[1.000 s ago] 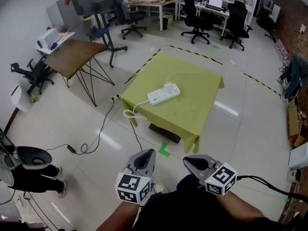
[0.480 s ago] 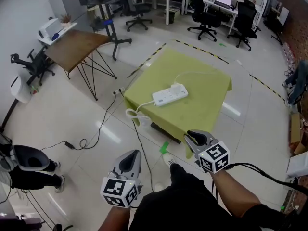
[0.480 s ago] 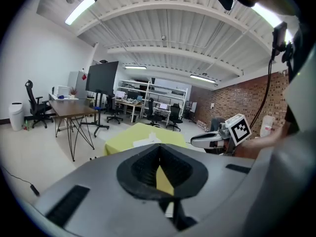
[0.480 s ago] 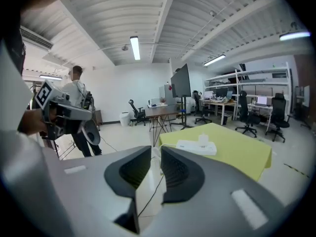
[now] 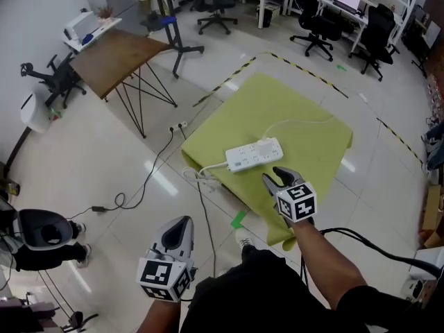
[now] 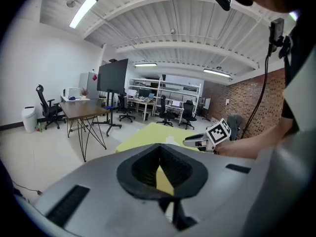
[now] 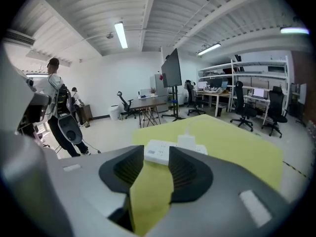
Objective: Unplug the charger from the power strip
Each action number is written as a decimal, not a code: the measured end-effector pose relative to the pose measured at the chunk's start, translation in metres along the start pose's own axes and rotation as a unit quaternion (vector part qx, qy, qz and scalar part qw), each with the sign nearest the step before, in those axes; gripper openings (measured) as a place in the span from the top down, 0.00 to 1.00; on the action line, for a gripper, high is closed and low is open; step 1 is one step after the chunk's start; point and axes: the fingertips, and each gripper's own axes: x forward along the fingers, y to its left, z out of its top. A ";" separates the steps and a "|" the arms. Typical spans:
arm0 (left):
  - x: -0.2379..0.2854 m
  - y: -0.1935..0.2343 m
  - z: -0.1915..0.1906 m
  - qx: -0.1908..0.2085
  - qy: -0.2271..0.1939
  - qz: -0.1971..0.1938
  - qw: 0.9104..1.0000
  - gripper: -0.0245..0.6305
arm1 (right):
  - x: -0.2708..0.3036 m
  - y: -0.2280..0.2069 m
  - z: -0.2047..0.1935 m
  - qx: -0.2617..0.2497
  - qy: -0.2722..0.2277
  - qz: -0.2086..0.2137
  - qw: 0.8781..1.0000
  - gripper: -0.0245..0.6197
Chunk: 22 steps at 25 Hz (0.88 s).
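Note:
A white power strip point(image 5: 254, 155) lies on the yellow-green tablecloth point(image 5: 312, 103). A white charger point(image 5: 266, 142) is plugged in near its right end, and its thin cable point(image 5: 305, 121) runs off to the far right. My right gripper point(image 5: 275, 177) hovers over the near table edge, just short of the strip. Its jaws have just been opening, stand open and hold nothing. In the right gripper view point(image 7: 156, 154) the strip point(image 7: 160, 152) and charger point(image 7: 186, 140) lie straight ahead. My left gripper point(image 5: 182, 222) hangs over the floor, short of the table, its tips together and empty, as the left gripper view point(image 6: 159, 149) also shows.
The strip's own white cord point(image 5: 199, 175) hangs in loops off the table's near-left edge. A black cable point(image 5: 149, 179) trails over the tiled floor. A wooden table point(image 5: 118, 50) stands at the left, and office chairs point(image 5: 318, 26) at the back. A person point(image 5: 38, 238) stands at the far left.
The table has come closer in view. My right gripper moved forward to the table's near edge and its jaws opened. My left gripper dropped back toward the lower left.

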 end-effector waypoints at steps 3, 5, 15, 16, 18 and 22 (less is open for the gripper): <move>0.022 0.001 0.006 0.002 0.007 0.008 1.000 0.95 | 0.024 -0.019 0.003 0.004 0.005 0.006 1.000 0.70; 0.036 0.000 0.009 0.001 0.013 0.011 1.000 0.95 | 0.037 -0.032 0.005 0.007 0.009 0.005 1.000 0.68; 0.083 0.003 0.014 -0.014 0.046 0.032 0.998 0.95 | 0.090 -0.076 0.001 0.022 0.036 -0.003 0.999 0.53; 0.086 0.002 0.015 -0.015 0.048 0.034 0.998 0.95 | 0.094 -0.077 0.001 0.021 0.040 -0.003 0.999 0.52; 0.090 0.003 0.018 -0.017 0.051 0.037 0.998 0.95 | 0.102 -0.080 0.001 0.014 0.047 -0.002 0.999 0.51; 0.092 0.010 0.018 -0.017 0.056 0.050 0.997 0.95 | 0.122 -0.083 -0.004 -0.007 0.059 -0.004 0.998 0.49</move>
